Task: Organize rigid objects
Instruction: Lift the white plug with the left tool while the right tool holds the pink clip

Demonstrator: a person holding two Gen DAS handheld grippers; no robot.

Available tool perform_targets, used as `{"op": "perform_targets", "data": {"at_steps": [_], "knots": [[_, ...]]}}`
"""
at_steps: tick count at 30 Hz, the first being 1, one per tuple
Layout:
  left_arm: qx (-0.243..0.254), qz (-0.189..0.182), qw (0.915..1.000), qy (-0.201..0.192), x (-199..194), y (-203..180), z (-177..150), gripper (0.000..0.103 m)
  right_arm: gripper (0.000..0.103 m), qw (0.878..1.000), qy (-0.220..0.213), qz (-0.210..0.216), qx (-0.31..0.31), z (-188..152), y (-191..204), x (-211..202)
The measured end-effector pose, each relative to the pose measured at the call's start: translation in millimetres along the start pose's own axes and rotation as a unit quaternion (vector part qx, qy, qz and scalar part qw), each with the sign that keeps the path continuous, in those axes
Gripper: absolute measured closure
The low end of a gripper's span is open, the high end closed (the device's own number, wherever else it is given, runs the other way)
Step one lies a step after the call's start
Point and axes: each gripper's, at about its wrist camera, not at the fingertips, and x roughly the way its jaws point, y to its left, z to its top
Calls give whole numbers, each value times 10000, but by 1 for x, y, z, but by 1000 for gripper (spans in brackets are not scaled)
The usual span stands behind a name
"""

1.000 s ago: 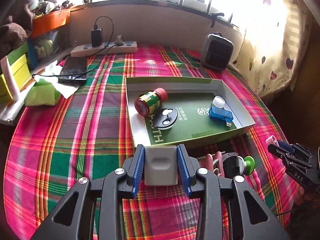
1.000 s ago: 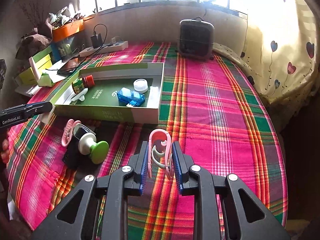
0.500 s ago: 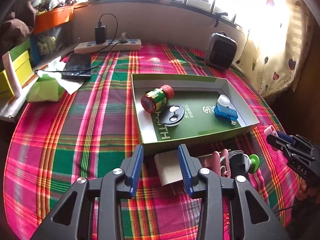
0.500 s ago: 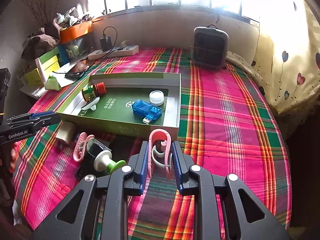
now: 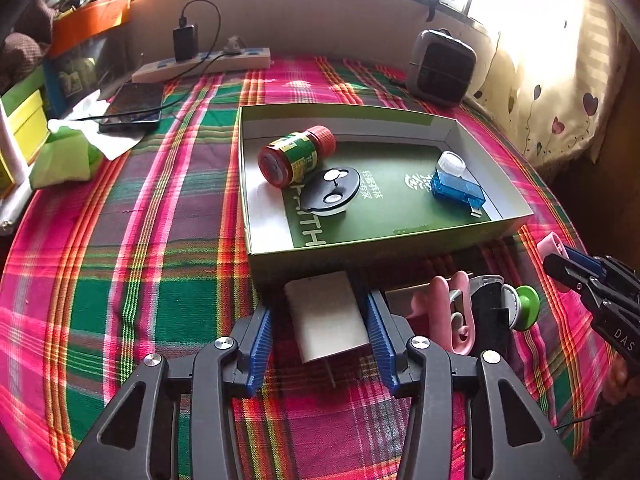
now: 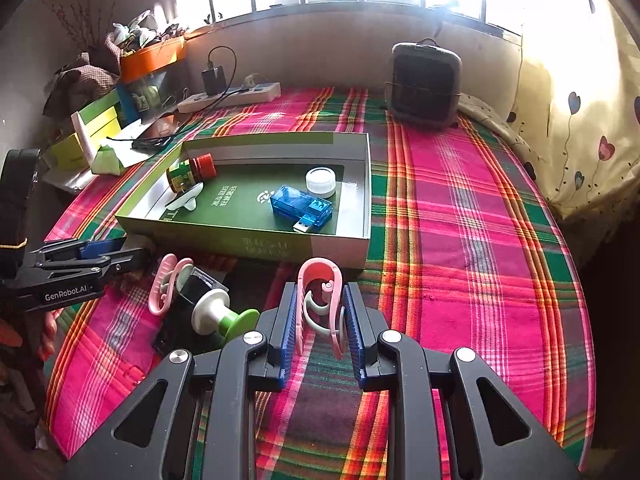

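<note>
In the left wrist view, the left tongs (image 5: 320, 336) stand spread around a white boxy plastic plug adapter (image 5: 326, 316) lying on the plaid cloth just in front of the shallow green cardboard tray (image 5: 360, 252); it looks light, stiff and smooth, best pinched across its flat sides. In the right wrist view, the right tongs (image 6: 320, 324) pinch a pink plastic clip (image 6: 320, 292), springy and light, in front of the tray's near wall.

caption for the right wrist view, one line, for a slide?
Right gripper holds a pink clip above plaid cloth, near the green box.
</note>
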Motion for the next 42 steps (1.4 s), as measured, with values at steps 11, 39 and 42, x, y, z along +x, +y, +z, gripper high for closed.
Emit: {"op": "perform_targets", "data": {"at_steps": [11,39,42], "knots": [[162,281,9994,-69,1,-6,-2,63,79,10000,0,39,38,-2,-1,2],[282,10,9987,-427,-42,-8,28,71,79,9995,-154,221,-176,19,9,-11],[354,-46,9981,-510,-43,-12,39,71,79,9992,-140,290,-217,27,11,-7]]}}
